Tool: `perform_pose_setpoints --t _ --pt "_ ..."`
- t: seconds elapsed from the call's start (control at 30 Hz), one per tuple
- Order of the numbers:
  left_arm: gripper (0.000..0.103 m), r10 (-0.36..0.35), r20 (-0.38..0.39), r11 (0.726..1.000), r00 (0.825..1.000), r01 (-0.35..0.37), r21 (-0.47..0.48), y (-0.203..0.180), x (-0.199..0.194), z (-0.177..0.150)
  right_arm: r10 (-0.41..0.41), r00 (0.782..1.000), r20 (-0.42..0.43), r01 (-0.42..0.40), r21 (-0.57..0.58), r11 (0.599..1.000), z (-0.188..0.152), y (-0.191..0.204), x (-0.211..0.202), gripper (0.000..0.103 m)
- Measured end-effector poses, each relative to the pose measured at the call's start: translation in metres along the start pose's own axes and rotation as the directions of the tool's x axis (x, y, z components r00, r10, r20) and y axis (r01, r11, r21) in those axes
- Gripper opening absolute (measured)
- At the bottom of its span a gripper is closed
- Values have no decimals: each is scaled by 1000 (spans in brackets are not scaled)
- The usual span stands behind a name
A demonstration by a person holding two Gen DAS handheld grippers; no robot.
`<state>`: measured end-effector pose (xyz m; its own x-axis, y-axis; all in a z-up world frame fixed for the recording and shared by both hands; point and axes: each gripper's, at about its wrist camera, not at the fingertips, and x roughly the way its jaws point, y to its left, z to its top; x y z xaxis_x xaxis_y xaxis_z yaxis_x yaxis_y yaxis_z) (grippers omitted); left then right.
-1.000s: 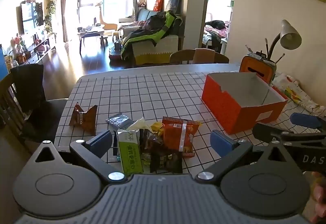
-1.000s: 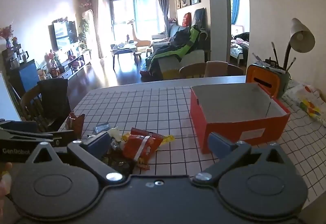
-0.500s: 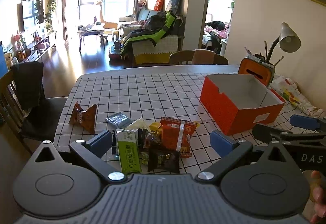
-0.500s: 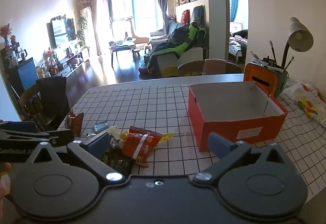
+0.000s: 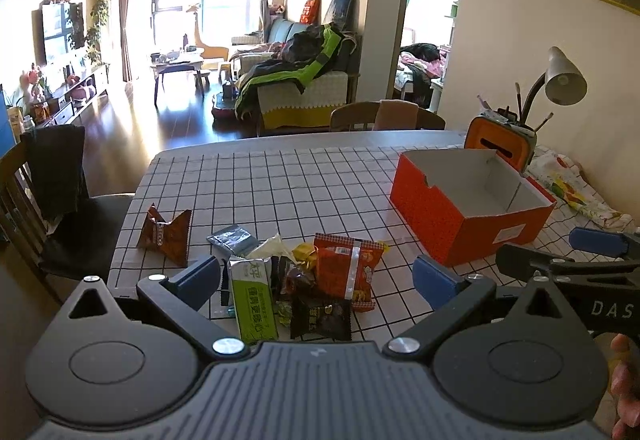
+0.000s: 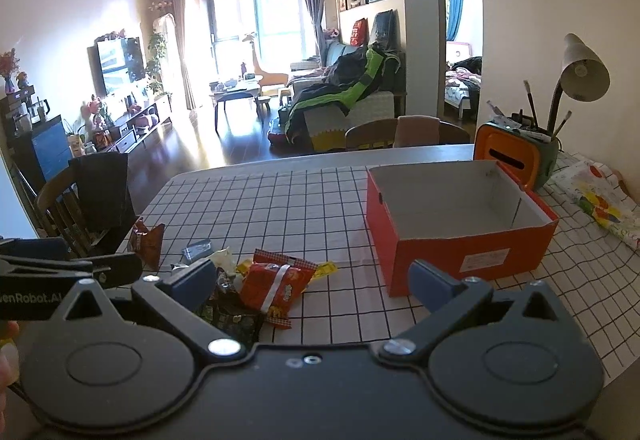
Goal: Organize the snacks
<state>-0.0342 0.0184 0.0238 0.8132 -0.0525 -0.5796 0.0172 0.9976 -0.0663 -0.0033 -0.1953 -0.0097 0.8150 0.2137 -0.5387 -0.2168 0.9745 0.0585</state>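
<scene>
A heap of snack packets lies near the table's front edge: a red packet, a green-and-white packet, a dark packet and a small silver packet. A brown packet stands apart to the left. An empty orange box sits to the right, open at the top. My left gripper is open and empty, just short of the heap. My right gripper is open and empty, with the red packet between its fingers in view and the box ahead to the right.
The table has a white checked cloth. An orange pen holder and a desk lamp stand behind the box. A patterned cloth lies at the right edge. Chairs stand at the left and far side.
Both grippers have drawn back and risen slightly, so the snacks and the box look a little farther off. Nothing on the table has moved.
</scene>
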Motion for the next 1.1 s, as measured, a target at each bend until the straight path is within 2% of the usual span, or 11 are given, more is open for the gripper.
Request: perform_pose_setpoints --t 1.1 --pt "103 5 -19 1000 1000 -5 -11 9 5 9 -15 1000 -14 15 8 1000 12 2 0 103"
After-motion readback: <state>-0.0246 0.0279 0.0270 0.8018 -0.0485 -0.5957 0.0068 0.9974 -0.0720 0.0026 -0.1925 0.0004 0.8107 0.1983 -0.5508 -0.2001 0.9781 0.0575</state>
